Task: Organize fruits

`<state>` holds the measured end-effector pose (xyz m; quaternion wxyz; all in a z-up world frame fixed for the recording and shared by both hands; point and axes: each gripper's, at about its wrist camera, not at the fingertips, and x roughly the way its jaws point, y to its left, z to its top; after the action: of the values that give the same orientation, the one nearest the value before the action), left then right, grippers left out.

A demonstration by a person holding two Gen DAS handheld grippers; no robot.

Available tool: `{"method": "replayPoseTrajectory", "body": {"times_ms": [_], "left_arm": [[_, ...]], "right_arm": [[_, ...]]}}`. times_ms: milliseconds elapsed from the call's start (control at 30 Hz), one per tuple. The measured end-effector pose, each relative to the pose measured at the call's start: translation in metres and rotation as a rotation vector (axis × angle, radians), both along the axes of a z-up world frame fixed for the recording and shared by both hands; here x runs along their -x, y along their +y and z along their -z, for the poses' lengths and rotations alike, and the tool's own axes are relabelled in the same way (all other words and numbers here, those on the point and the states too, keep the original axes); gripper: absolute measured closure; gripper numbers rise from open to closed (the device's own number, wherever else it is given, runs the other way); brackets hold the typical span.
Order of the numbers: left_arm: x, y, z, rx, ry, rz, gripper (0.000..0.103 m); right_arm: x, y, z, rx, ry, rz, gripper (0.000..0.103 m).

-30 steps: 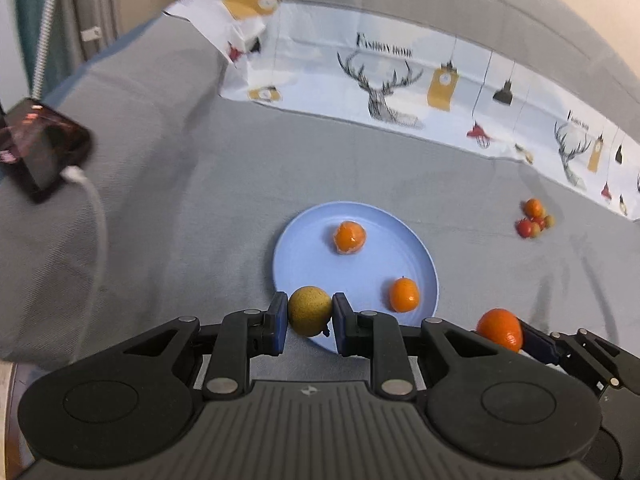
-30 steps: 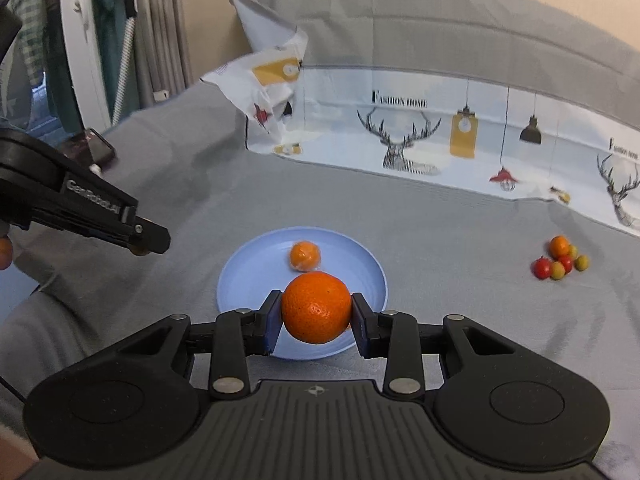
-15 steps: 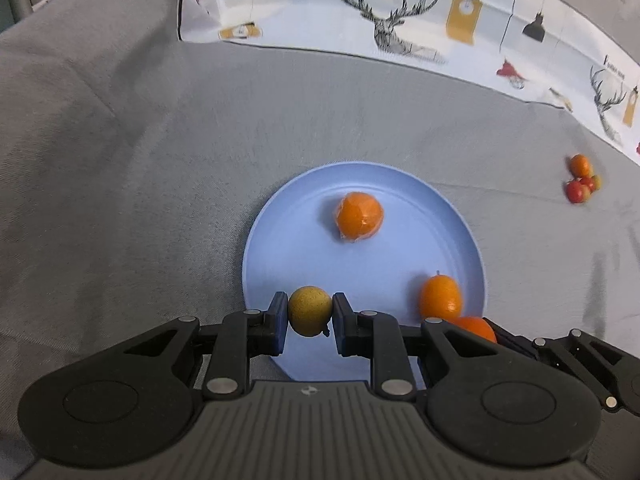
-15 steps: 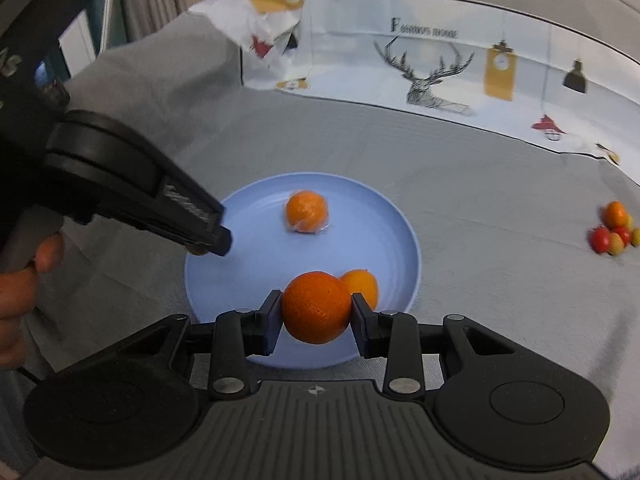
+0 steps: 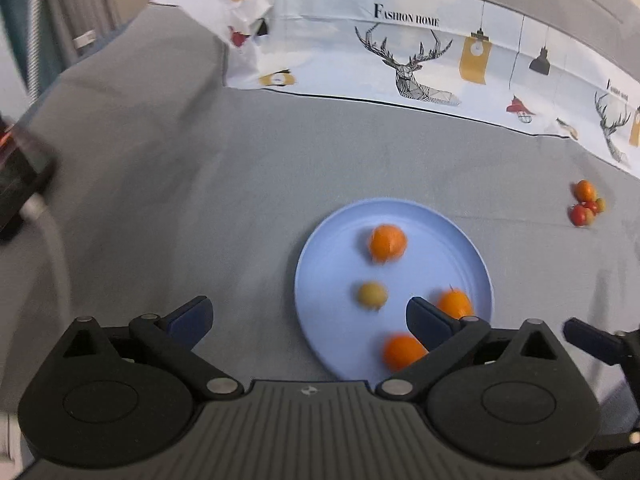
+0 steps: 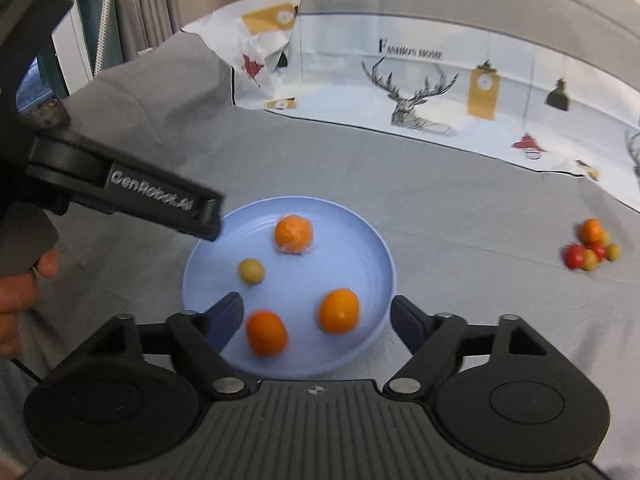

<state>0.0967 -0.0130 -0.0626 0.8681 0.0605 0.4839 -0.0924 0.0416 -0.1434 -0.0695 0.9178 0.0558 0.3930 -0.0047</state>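
A light blue plate (image 5: 440,220) (image 6: 360,240) lies on the grey cloth. On it lie a wrapped orange (image 5: 387,242) (image 6: 293,234), a small yellow-green fruit (image 5: 372,295) (image 6: 251,271), an orange kumquat (image 5: 454,303) (image 6: 339,310) and a round orange (image 5: 402,351) (image 6: 266,332). My left gripper (image 5: 308,316) is open and empty, left of the plate. My right gripper (image 6: 316,316) is open and empty over the plate's near rim.
A cluster of small red, orange and yellow fruits (image 5: 586,204) (image 6: 592,246) lies on the cloth to the right. A white printed sheet (image 5: 400,48) covers the back. A phone with a cable (image 5: 20,184) lies at the far left.
Both grippers opened and pulled back. The yellow-green fruit and the round orange dropped from them onto the plate.
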Motion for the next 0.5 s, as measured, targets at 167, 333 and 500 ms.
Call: {"method": "replayPoseTrajectory", "body": {"times_ms": [167,333,500], "left_arm": [[0.062,0.021,-0.017,-0.010,0.025,-0.033,0.000],[0.109,0.037,-0.042,-0.012,-0.073,-0.055,0.000],[0.135,0.040,-0.060,0.026,-0.113,-0.046,0.000]], "right_arm": [[0.051,0.009,-0.025,-0.007,-0.015,-0.004,0.009],[0.088,0.022,-0.048,0.043,-0.098,-0.005,0.008],[0.115,0.027,-0.066,0.063,-0.175,0.009,0.006]]}}
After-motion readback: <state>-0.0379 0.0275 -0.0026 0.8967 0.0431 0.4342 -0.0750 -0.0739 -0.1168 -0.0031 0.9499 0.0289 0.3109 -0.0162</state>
